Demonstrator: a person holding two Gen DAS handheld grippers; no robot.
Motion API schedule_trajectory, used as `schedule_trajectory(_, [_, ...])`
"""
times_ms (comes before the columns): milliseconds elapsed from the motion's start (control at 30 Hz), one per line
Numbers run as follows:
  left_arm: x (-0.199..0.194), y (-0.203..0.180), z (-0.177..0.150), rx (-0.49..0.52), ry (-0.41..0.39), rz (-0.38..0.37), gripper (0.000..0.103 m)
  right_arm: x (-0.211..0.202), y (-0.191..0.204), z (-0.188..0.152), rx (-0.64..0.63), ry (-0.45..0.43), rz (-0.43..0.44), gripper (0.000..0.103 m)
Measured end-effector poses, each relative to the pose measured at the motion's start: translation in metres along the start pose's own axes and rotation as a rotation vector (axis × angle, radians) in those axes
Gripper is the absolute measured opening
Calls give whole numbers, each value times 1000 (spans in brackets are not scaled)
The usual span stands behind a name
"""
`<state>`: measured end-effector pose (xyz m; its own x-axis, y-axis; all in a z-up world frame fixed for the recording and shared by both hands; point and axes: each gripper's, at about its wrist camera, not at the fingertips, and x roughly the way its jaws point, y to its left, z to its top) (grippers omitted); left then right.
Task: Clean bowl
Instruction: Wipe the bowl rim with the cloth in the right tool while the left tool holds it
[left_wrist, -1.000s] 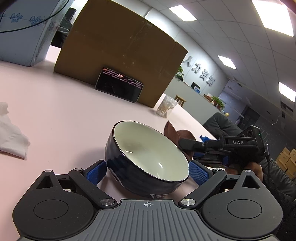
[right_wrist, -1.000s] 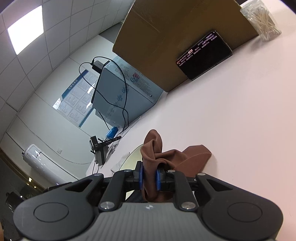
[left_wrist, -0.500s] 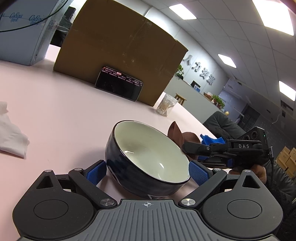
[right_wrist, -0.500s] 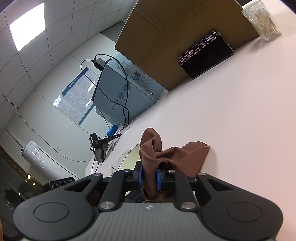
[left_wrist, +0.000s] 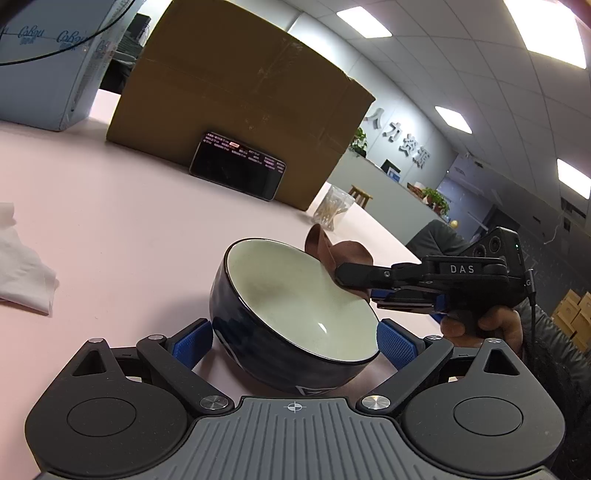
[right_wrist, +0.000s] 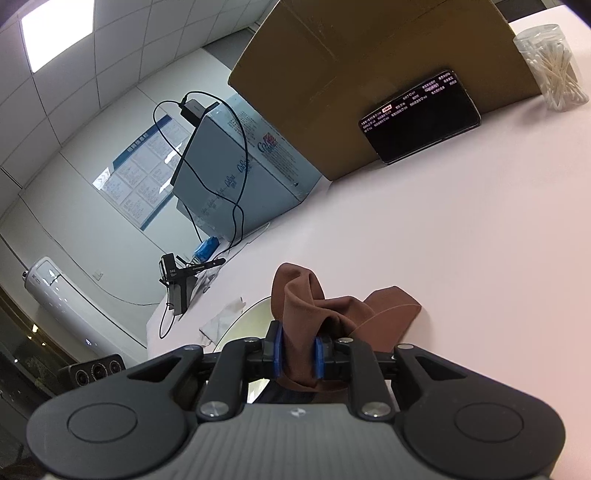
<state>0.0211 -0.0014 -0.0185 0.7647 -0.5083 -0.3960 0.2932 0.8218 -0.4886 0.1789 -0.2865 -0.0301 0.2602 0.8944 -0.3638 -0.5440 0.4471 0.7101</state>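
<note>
A dark blue bowl (left_wrist: 295, 306) with a pale inside sits tilted between the blue pads of my left gripper (left_wrist: 294, 345), which is shut on its sides just above the pink table (left_wrist: 129, 240). My right gripper (left_wrist: 341, 275) reaches in from the right, its tips at the bowl's far right rim. It grips a brown cloth (left_wrist: 332, 251) that bunches up beyond the rim. In the right wrist view the cloth (right_wrist: 332, 310) stands between the pads of the right gripper (right_wrist: 298, 354), whose jaws are opening slightly but still pinch it. A slice of the bowl's rim (right_wrist: 247, 317) shows to its left.
A big cardboard box (left_wrist: 240, 103) stands at the back with a dark phone (left_wrist: 238, 170) leaning on it. A jar of cotton swabs (left_wrist: 332, 208) is to its right. White tissue (left_wrist: 22, 266) lies at the left. A hand (left_wrist: 480, 325) holds the right gripper.
The right gripper with the brown cloth has moved left and up to the bowl's far right rim. The bowl and the left gripper have hardly shifted.
</note>
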Motion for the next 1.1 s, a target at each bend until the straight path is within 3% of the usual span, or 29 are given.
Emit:
schedule_trajectory(633, [2,3,0,6,13,0,97,-12,10,-15,-30,-11,-14,24])
schedule_trajectory(1100, [3,2,-1,6,13,0,97,6,12,-1,-79,13,-44,24])
